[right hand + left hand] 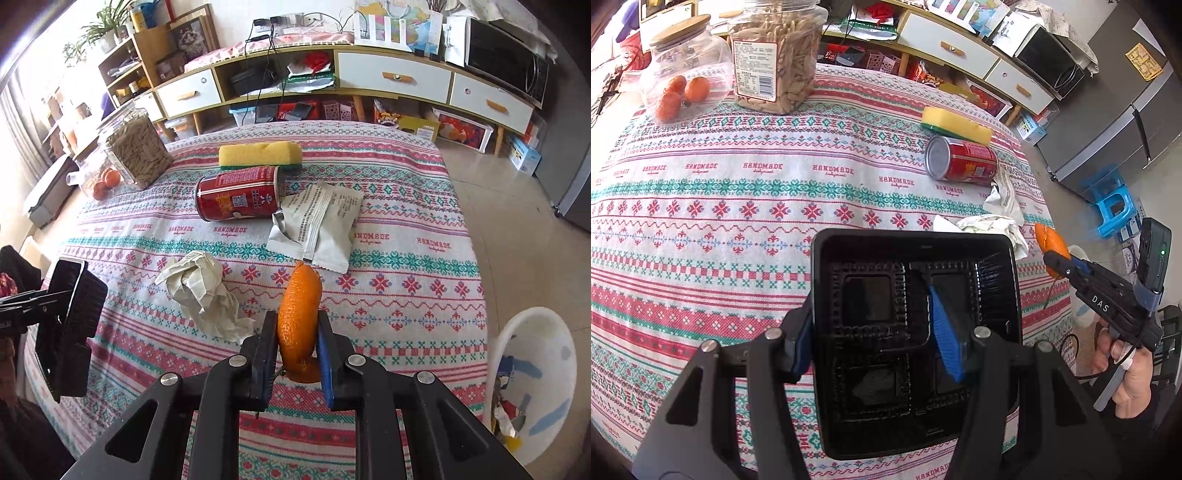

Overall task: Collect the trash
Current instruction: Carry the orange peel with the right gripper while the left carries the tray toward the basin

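On bench (406,229): sponge (258,156) at far side, can (236,199) lying just in front, touching it. Packet (317,225) just R of can. Crumpled paper (203,288) nearer, L of peel (299,317) in R claw (297,354). Tray (916,339) in L claw (879,343), above bench. Jars (738,55) far L corner. Bin (532,387) on floor, R of bench.

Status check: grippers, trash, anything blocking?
Right gripper clamped on orange peel. Left gripper grips black tray. Can, wrapper, crumpled tissue remain on table. Nothing blocking.

Sponge (259,155), seed jar (777,55), fridge (1123,122)
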`<state>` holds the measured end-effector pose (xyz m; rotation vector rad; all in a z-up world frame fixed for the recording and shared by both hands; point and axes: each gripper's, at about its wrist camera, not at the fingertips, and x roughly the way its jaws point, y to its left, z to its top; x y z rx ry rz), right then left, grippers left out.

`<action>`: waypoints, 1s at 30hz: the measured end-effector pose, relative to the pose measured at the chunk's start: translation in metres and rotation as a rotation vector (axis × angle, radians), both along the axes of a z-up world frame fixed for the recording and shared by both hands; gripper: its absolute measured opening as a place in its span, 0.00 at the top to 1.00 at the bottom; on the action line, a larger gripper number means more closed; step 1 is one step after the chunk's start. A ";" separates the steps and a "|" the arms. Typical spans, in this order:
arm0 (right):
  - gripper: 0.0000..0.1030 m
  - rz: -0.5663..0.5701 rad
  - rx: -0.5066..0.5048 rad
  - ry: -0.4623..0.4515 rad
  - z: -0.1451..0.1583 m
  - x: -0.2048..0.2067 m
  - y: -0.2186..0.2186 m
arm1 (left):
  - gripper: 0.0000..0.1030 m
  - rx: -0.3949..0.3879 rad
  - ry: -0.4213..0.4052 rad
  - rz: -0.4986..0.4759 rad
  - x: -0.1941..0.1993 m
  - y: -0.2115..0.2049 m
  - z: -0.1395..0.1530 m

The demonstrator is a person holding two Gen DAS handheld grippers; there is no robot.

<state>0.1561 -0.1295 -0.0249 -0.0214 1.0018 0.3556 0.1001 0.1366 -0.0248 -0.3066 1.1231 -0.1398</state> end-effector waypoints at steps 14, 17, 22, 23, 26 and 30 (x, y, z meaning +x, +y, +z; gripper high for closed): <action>0.81 -0.129 0.025 -0.019 0.019 -0.038 -0.092 | 0.44 0.009 -0.039 -0.067 -0.009 -0.067 0.006; 0.81 -0.161 0.031 -0.022 0.022 -0.048 -0.117 | 0.44 0.014 -0.049 -0.091 -0.010 -0.083 0.006; 0.81 -0.211 0.036 -0.013 0.020 -0.065 -0.155 | 0.44 0.025 -0.055 -0.128 -0.008 -0.110 0.003; 0.81 -0.220 0.036 -0.010 0.019 -0.068 -0.163 | 0.44 0.022 -0.053 -0.136 -0.006 -0.116 0.002; 0.81 -0.246 0.031 -0.006 0.018 -0.076 -0.183 | 0.44 0.011 -0.051 -0.153 -0.005 -0.134 0.002; 0.81 -0.284 0.047 0.001 0.019 -0.086 -0.207 | 0.44 0.018 -0.050 -0.181 0.000 -0.159 0.001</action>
